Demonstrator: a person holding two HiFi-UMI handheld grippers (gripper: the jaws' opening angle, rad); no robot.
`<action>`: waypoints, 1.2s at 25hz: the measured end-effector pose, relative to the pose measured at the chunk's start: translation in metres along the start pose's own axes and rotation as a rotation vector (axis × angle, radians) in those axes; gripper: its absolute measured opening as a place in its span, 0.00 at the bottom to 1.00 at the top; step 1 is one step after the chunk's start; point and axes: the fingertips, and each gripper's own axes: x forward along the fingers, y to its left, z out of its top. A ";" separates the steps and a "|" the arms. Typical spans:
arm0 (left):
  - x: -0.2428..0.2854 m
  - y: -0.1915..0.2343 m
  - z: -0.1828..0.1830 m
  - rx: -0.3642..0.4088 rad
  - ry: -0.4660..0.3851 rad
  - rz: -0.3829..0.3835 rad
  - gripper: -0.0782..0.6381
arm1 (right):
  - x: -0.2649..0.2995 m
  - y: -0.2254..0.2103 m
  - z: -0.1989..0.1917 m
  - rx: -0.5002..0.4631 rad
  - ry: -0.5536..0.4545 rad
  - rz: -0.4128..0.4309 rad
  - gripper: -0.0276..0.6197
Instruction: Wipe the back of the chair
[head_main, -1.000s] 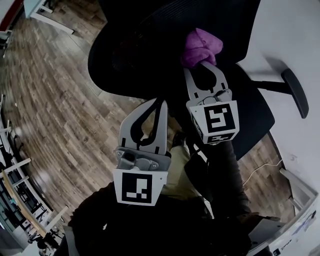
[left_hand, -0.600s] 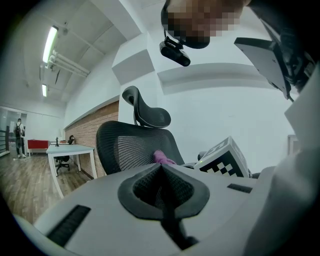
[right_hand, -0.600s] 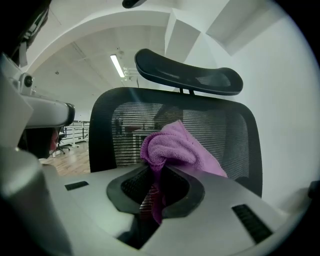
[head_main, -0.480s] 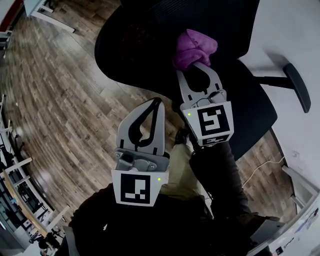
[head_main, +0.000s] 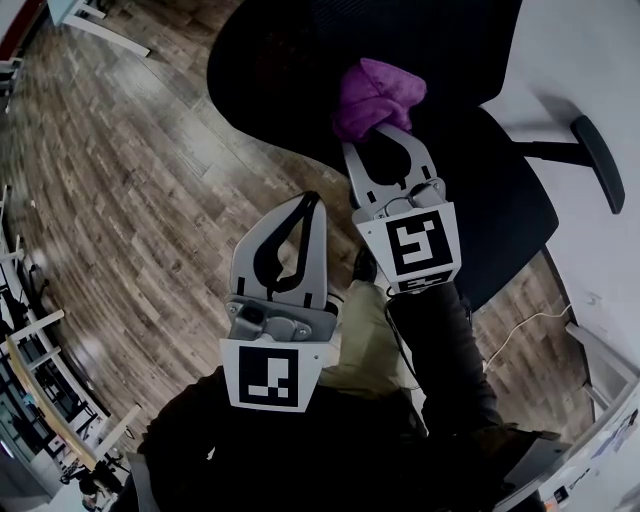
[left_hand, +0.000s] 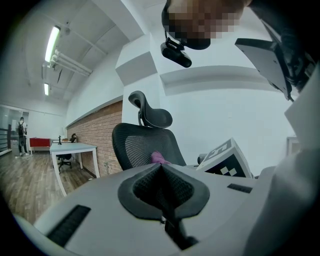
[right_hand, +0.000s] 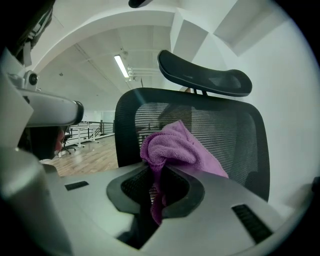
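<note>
A black mesh office chair (head_main: 300, 80) stands before me, its backrest (right_hand: 215, 130) and headrest (right_hand: 205, 80) filling the right gripper view. My right gripper (head_main: 385, 128) is shut on a purple cloth (head_main: 372, 95), and the cloth (right_hand: 172, 147) is bunched against the mesh of the backrest. My left gripper (head_main: 305, 205) hangs lower and to the left, shut with nothing between its jaws, apart from the chair. In the left gripper view the chair (left_hand: 145, 145) shows a short way off, with a bit of the purple cloth (left_hand: 158, 158) in front of it.
The wooden floor (head_main: 120, 200) spreads to the left. The chair's armrest (head_main: 598, 160) sticks out at the right near a white wall (head_main: 590, 60). A white desk (left_hand: 75, 150) and brick wall (left_hand: 100, 130) stand further off. A cable (head_main: 520, 330) lies on the floor.
My right gripper has slid the purple cloth leftward across the chair back. The left gripper has barely moved.
</note>
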 end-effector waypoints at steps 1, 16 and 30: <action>-0.002 0.000 0.000 -0.001 0.002 0.000 0.12 | -0.001 0.004 0.000 0.000 0.001 0.005 0.11; -0.026 0.006 -0.006 0.013 0.012 0.006 0.12 | -0.006 0.041 -0.003 -0.011 -0.007 0.048 0.11; -0.022 -0.006 -0.011 0.031 0.008 -0.001 0.12 | -0.012 0.053 -0.018 -0.056 -0.006 0.101 0.11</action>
